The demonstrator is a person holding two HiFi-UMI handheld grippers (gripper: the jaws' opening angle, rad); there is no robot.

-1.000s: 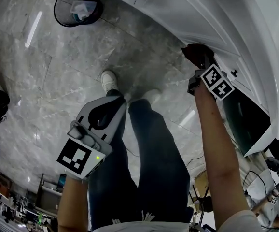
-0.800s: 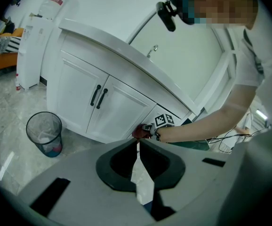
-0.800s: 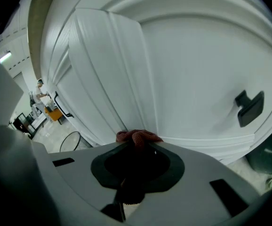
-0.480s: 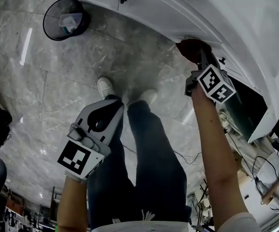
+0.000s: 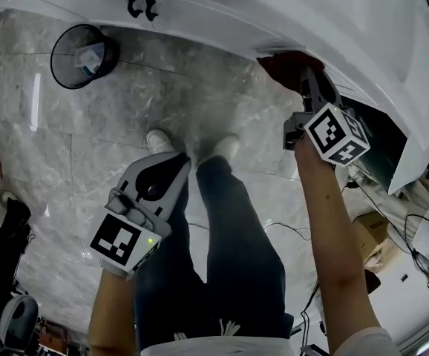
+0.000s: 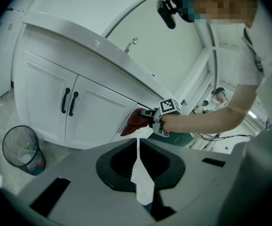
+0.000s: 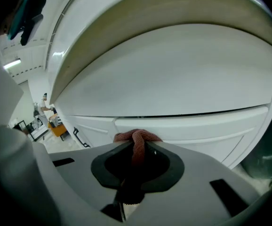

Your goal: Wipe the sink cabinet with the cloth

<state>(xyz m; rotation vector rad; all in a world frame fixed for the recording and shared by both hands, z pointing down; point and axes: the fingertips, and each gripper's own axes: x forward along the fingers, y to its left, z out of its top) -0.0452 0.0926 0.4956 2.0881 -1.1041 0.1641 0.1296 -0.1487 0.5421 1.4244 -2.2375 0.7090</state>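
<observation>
Our right gripper (image 7: 135, 149) pinches a reddish-brown cloth (image 7: 137, 139), jaws closed on the bunched fabric. We see the cloth lying against the white front of the sink cabinet (image 7: 173, 84), just under the counter's overhang. Our left gripper (image 5: 171, 170) hangs low over our legs, well apart from the cabinet, jaws pressed together on nothing. On the marble floor (image 5: 125, 117), near the cabinet's black door handles (image 5: 142, 7), stands a black mesh wastebasket (image 5: 79, 54); pale crumpled litter lies inside it.
</observation>
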